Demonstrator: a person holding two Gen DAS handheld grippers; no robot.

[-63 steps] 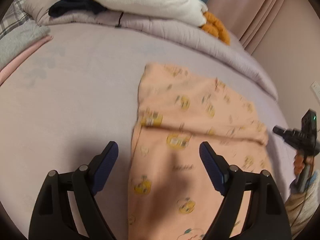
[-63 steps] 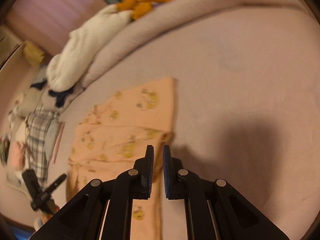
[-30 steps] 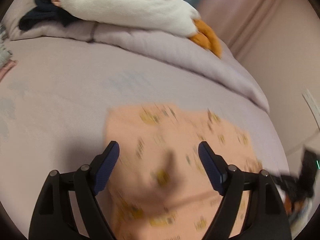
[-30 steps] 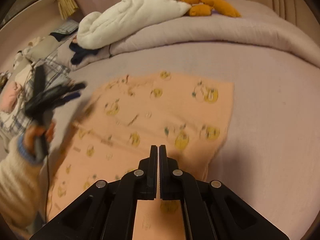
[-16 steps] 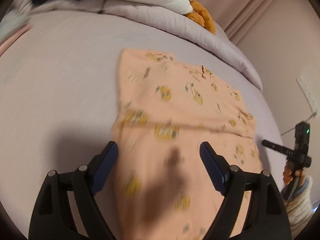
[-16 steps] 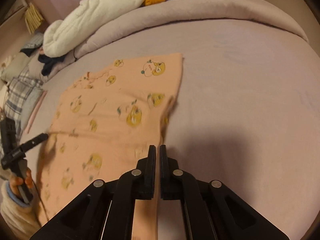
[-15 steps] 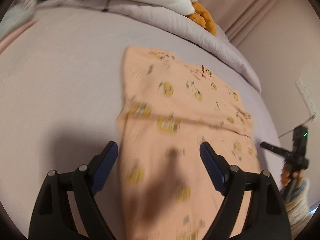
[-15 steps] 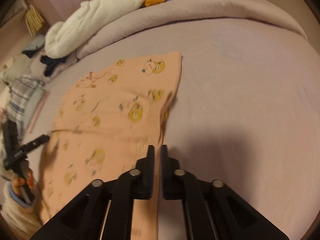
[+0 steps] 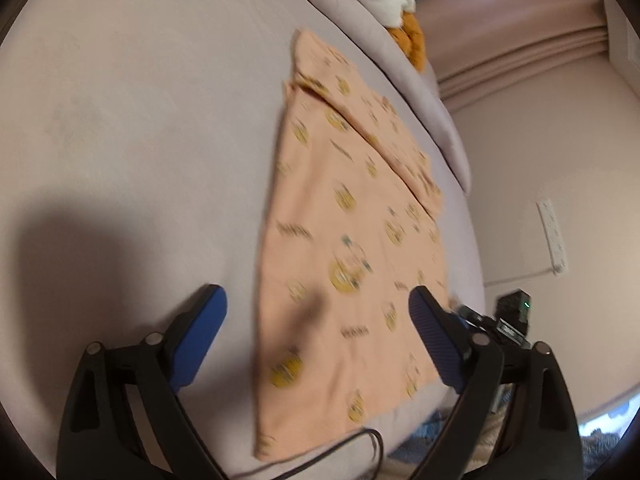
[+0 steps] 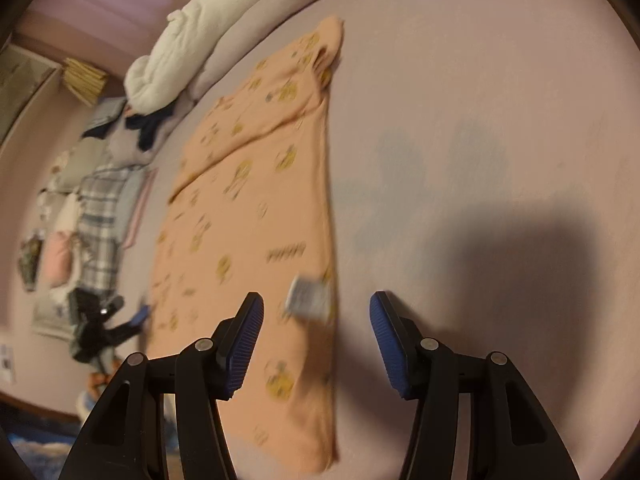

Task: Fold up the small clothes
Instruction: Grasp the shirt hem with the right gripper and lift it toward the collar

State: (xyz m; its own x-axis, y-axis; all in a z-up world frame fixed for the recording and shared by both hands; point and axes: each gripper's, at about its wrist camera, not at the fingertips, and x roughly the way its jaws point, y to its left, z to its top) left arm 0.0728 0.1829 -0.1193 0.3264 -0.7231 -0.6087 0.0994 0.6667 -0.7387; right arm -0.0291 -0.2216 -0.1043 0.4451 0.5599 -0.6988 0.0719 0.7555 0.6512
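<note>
On bed (image 9: 140, 120), peach printed garment (image 9: 352, 240) lies flat, far end folded over; we judge further folds remain. Left tool (image 9: 318, 332) wide open, empty; right tool (image 10: 316, 336) just opening, gripping nothing.

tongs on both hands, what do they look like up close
Both tongs, left and right, have matte black angular arms with silver rivets and ribbed blue pads on the inner faces. A thin black cable trails near the left one. A fuzzy cream sleeve with a blue cuff shows behind.
</note>
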